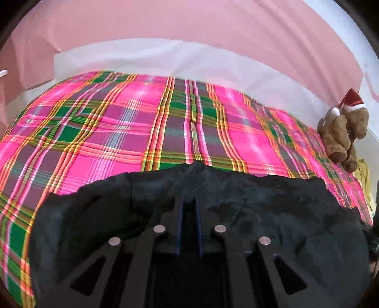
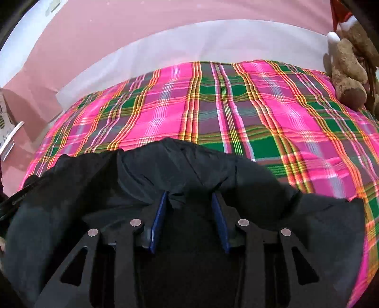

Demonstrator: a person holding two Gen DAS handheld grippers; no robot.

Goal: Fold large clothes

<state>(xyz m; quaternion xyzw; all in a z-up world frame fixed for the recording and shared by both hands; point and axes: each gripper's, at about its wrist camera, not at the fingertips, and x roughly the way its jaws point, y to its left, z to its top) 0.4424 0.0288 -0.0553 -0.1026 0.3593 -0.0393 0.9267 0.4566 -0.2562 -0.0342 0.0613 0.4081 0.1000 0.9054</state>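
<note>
Much of the black garment [image 1: 236, 213] was hard to read: it was so dark that seams and folds melted together, and its lower part ran out of the frame beneath both tools, so I could not tell what sort of clothing it was. It lay bunched on the near side of the bed, on a plaid bedspread [image 1: 142, 123] of hot pink, green and purple with thin yellow and orange lines, smooth and lightly rippled. The left gripper [image 1: 188, 201] had its blue-padded fingers drawn narrow, almost parallel, with a ridge of the soft, matte cloth rising just past the tips; the tips were buried in black, but it looked pinched on the fabric. The right gripper [image 2: 189, 199] stood wider, its blue pads [image 2: 159, 218] apart with a crumpled fold of the garment [image 2: 189, 165] bunched between them; whether the pads were pressing that fold I could not tell. At the right edge of the bed sat a brown plush teddy bear [image 1: 343, 135] in a red-and-white Santa hat [image 1: 353, 100], partly cut off in the right view. Beyond the bedspread ran a white band [image 1: 165, 59] and a pink wall [image 1: 189, 21].
</note>
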